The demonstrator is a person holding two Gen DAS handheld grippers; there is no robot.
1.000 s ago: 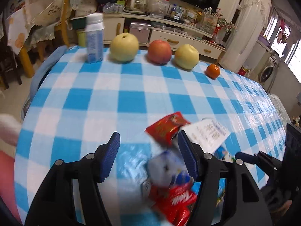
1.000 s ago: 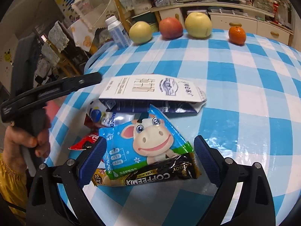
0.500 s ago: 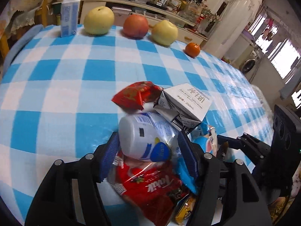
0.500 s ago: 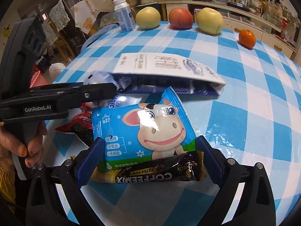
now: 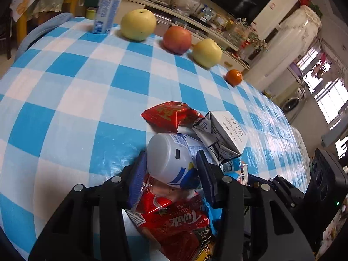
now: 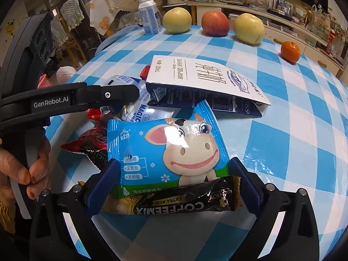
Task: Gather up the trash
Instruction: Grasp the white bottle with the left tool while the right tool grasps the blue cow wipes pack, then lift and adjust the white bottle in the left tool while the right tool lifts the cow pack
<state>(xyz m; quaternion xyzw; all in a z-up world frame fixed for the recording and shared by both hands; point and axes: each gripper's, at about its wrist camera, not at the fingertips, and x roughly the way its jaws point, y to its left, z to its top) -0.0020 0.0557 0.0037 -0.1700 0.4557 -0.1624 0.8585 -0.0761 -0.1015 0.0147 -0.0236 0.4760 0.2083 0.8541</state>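
Note:
A pile of trash lies on the blue-checked tablecloth (image 6: 282, 130). My left gripper (image 5: 171, 169) is closing, and its blue pads press both sides of a small white bottle (image 5: 165, 152) lying on its side. Under it is a red Tabik sachet (image 5: 178, 221); beyond it lie a red wrapper (image 5: 171, 115) and a flattened white milk carton (image 5: 226, 130). My right gripper (image 6: 173, 174) is wide and still opening. A blue cow-print wipes packet (image 6: 174, 143) and a black Coffeemix sachet (image 6: 174, 204) lie between its pads, with no squeeze visible.
Along the far edge stand an upright milk bottle (image 6: 150, 15), a yellow pear (image 6: 177, 20), a red apple (image 6: 215, 24), another yellow fruit (image 6: 249, 29) and a tangerine (image 6: 290, 51). A person's hand (image 6: 28, 169) holds the left gripper's handle. Chairs and cabinets surround the table.
The left gripper came down over the white bottle and its jaws narrowed onto it. The right gripper's jaws widened a little around the cow packet and dipped slightly closer.

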